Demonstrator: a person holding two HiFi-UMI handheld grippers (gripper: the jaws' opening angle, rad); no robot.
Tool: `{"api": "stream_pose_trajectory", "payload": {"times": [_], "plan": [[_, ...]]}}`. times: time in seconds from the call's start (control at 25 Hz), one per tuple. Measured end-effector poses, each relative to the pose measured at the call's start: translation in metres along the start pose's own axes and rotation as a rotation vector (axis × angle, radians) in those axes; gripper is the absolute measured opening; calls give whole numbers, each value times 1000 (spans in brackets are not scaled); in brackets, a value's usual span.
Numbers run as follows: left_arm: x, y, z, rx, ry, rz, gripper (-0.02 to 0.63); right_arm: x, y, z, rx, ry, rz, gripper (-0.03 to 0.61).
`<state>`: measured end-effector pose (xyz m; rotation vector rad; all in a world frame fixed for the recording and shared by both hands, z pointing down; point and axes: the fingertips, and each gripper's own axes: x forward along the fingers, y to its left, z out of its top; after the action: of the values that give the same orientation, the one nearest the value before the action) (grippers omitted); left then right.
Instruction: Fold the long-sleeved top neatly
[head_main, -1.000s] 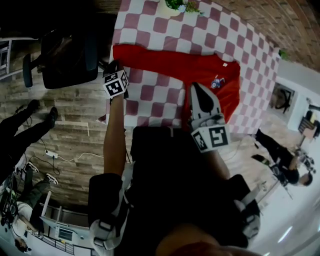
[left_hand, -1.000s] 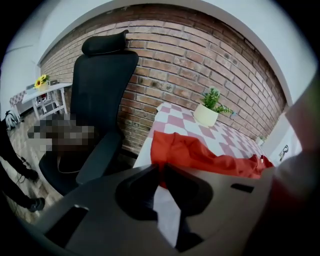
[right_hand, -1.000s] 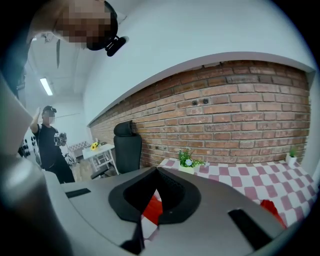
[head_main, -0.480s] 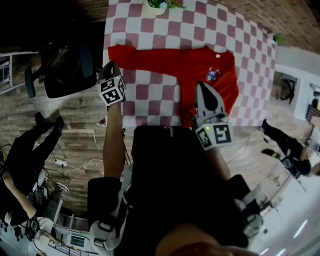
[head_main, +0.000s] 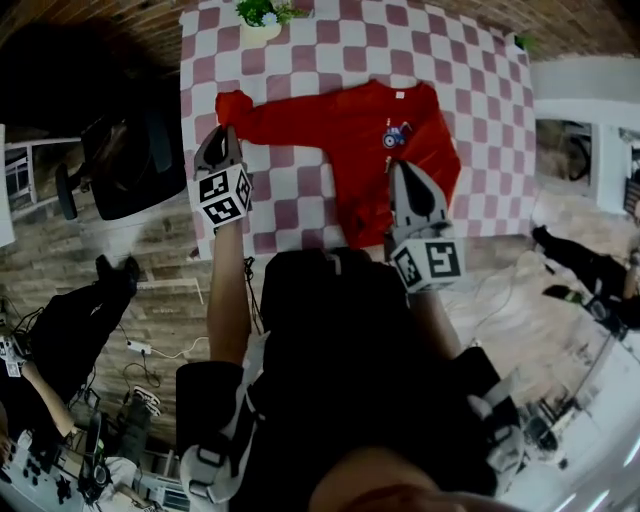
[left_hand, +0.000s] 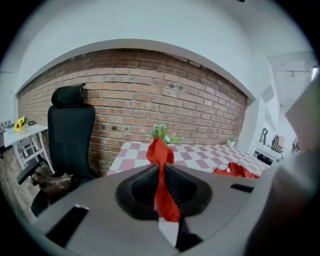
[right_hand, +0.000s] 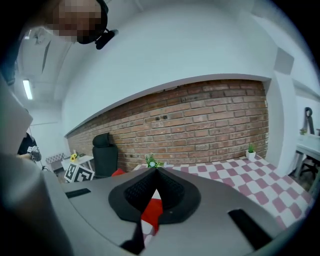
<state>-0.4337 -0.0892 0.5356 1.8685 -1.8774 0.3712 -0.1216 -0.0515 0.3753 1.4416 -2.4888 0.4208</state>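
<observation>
From over the person's head: the left claw (head_main: 222, 133) sits at the far left of the red long-sleeved top (head_main: 370, 140), its tip at the end of the sleeve (head_main: 240, 108); the body of the top lies spread on the checked table (head_main: 480, 120) off to that claw's right; the right claw (head_main: 405, 172) rests over the near hem; a potted plant (head_main: 262, 15) stands beyond both, at the table's far edge.

Looking along the left claw (left_hand: 159, 167): its jaws are nipped on the sleeve (left_hand: 159, 152), which stands up red out of the tips and trails back between them; the rest of the top (left_hand: 235, 170) lies low to its right; a black chair (left_hand: 70, 135) is off to its left.

Looking along the right claw (right_hand: 156, 169): its tips are pressed together; red cloth (right_hand: 152, 211) shows in the gap beneath them, though whether any is caught I cannot tell; the left claw's marker cube (right_hand: 79, 173) shows to its left.
</observation>
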Motion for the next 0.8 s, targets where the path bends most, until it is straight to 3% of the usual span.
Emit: {"api": "stream_pose_trajectory", "payload": {"times": [0.28, 0.8], "plan": [[-22, -96, 16, 64, -47, -86, 40, -55, -52, -4, 29, -43, -49, 8], [-68, -274, -3, 151, -57, -251, 40, -166, -141, -30, 92, -118, -122, 9]]}}
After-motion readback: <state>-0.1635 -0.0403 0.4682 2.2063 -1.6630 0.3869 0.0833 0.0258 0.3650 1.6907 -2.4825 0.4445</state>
